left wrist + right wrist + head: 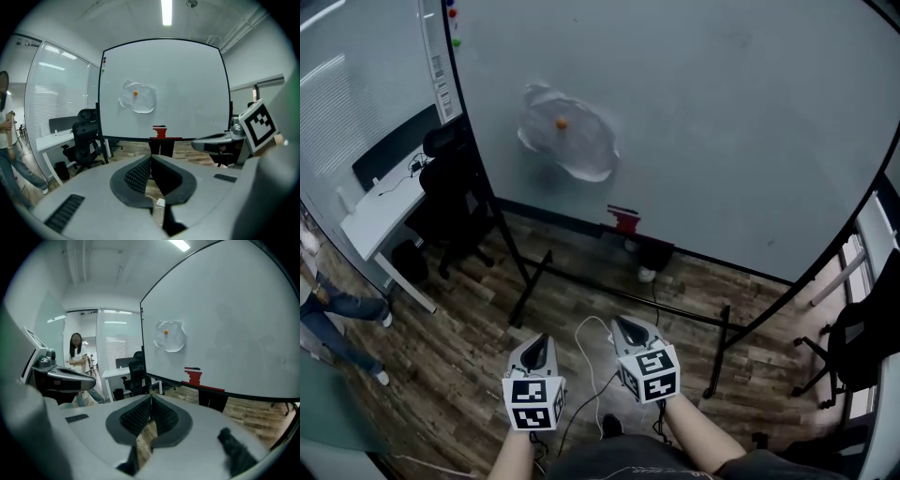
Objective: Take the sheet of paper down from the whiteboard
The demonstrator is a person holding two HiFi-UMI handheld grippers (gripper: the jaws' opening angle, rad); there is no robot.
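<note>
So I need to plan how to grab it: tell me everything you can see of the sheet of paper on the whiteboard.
The sheet of paper is white and heavily crumpled, with an uneven, rounded outline rather than a crisp rectangle. It hangs against the left half of the whiteboard, held by one small orange magnet near the sheet's upper middle. Its lower edge looks curled away from the board. Nothing else touches it.
</note>
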